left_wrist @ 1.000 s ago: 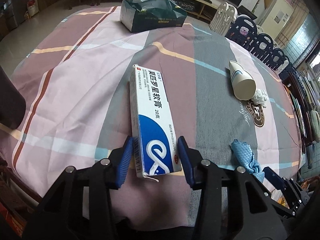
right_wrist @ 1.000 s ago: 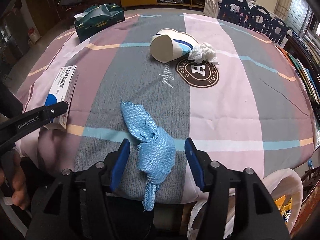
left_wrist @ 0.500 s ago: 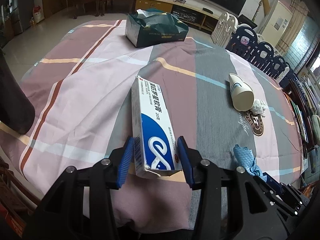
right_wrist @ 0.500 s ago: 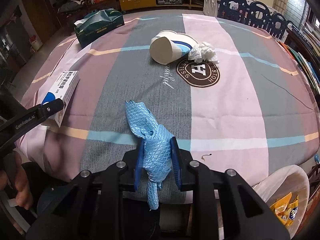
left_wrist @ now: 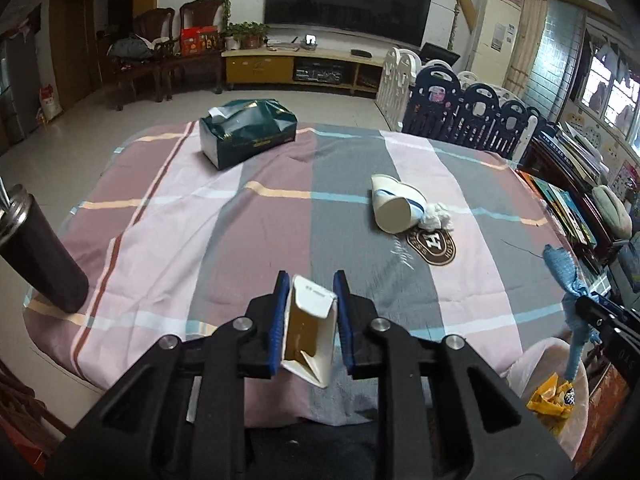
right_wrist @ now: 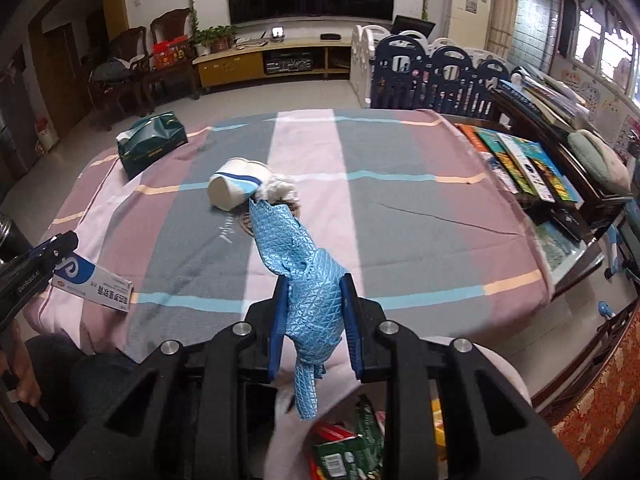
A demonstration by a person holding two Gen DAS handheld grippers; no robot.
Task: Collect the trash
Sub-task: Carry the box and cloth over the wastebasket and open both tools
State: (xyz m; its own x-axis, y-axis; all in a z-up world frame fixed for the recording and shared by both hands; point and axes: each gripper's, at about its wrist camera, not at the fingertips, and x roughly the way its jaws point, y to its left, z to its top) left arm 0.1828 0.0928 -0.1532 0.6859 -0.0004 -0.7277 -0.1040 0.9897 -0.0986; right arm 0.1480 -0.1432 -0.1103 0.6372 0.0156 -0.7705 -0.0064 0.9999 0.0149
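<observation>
A white and blue ointment box is lifted off the striped tablecloth, its open end facing the camera. My left gripper is closing on it, and its pads press the box's sides. In the right wrist view the box hangs by the table's near left corner. My right gripper is shut on a blue crinkled wrapper, which it holds above the table's near edge. A tipped paper cup and a white tissue wad lie mid-table.
An open trash bag with wrappers inside hangs just below my right gripper. A green tissue box sits at the far left of the table. A dark tumbler stands at the near left corner. Books line the right edge.
The left gripper squeezed the ointment box and lifted it off the cloth, tipping it end-on. The right gripper shut on the blue wrapper and carried it up and back over the trash bag.
</observation>
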